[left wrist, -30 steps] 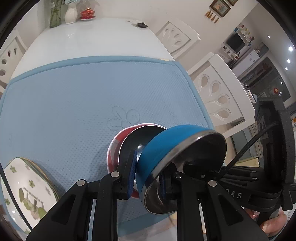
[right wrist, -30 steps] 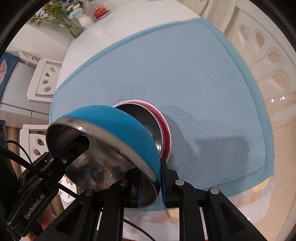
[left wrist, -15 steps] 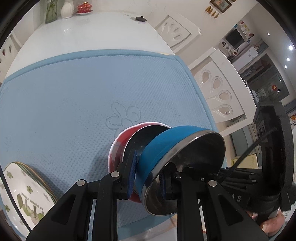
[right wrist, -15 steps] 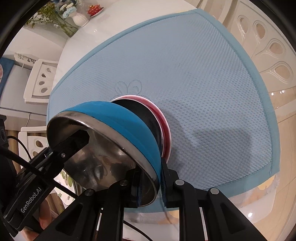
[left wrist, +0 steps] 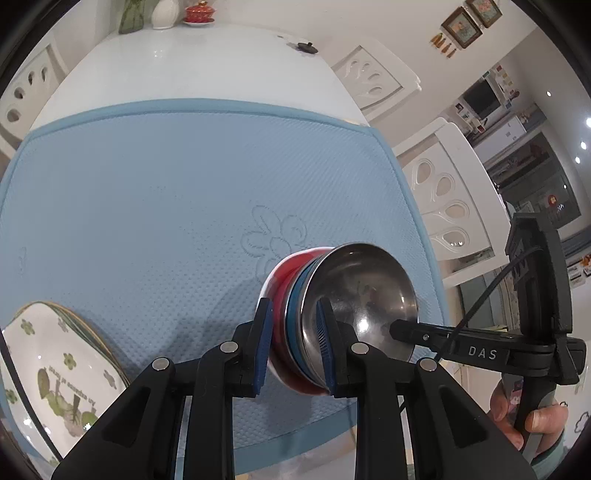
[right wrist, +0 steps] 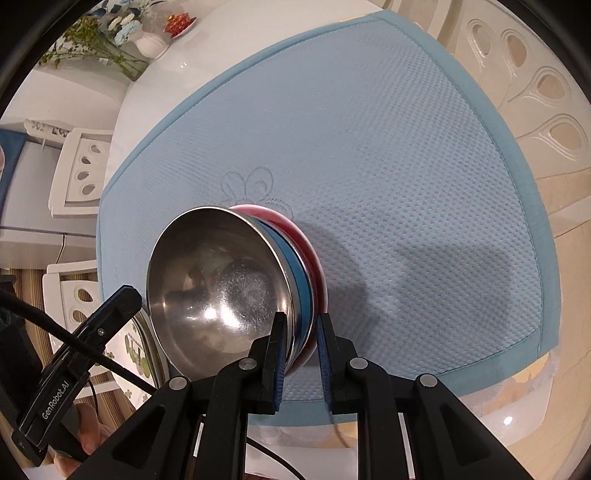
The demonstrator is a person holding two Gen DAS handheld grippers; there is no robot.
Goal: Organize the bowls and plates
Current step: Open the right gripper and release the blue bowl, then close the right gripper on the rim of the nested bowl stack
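A blue bowl with a steel inside (left wrist: 364, 291) (right wrist: 221, 295) sits nested in a red bowl (left wrist: 286, 273) (right wrist: 314, 254) on the blue mat (left wrist: 166, 192) (right wrist: 388, 147). My left gripper (left wrist: 293, 347) has its jaws parted around the rims of both bowls on their left side. My right gripper (right wrist: 299, 358) has its jaws parted around the rims on the opposite side. A stack of white flower-patterned plates (left wrist: 55, 373) (right wrist: 136, 354) lies at the mat's near left corner.
The white table (left wrist: 192, 62) holds vases (left wrist: 162, 13) and a red lidded dish (left wrist: 199, 14) at its far end, and a small black lid (left wrist: 306, 47). White chairs (left wrist: 454, 206) stand along the sides.
The blue bowl has gone down from a tilted hold into the red bowl. Both grippers' jaws have opened wider around the rims.
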